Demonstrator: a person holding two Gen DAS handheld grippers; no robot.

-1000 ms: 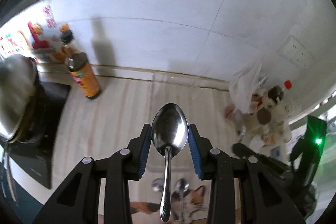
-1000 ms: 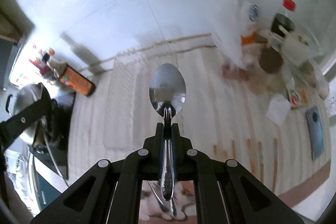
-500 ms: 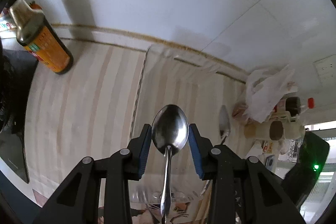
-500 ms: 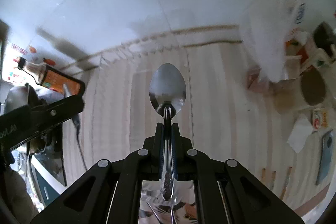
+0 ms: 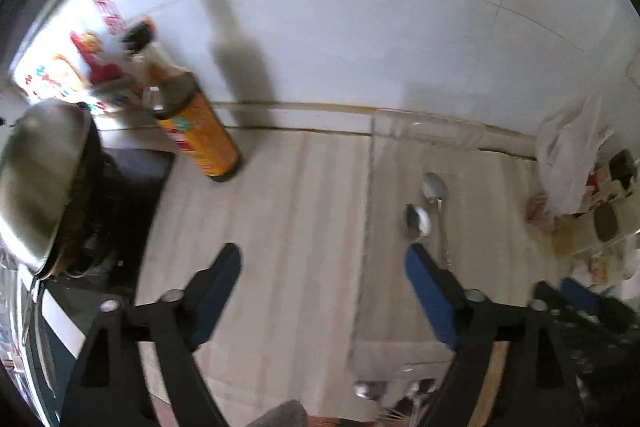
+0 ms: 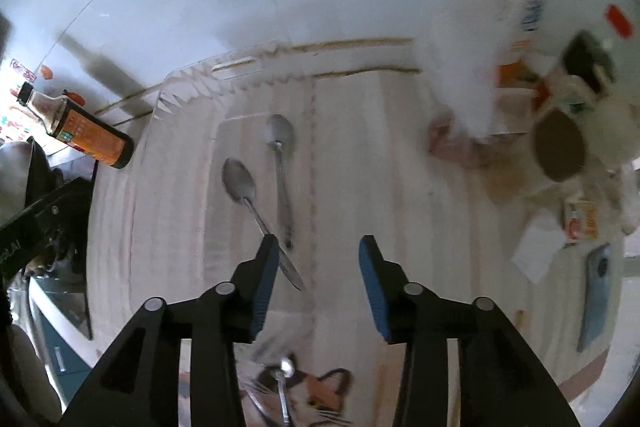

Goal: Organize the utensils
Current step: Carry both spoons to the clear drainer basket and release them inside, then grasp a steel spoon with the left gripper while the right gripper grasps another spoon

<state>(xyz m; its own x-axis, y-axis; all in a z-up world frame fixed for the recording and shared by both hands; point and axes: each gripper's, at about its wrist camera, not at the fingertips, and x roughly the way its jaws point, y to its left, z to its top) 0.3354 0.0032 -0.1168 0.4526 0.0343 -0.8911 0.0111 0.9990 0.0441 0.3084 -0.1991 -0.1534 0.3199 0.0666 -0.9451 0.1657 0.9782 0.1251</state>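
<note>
Two spoons (image 6: 256, 203) lie just ahead of right tool (image 6: 316, 263)

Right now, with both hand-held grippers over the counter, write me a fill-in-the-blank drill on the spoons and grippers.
1. The jaws of the right hand-held gripper stand ____.
2. The number of spoons lying in the clear tray is ____.
3. The left hand-held gripper holds ____.
4. The orange-labelled bottle stands to the ____ of the tray in the right wrist view.

Missing words: open; two; nothing; left
</note>
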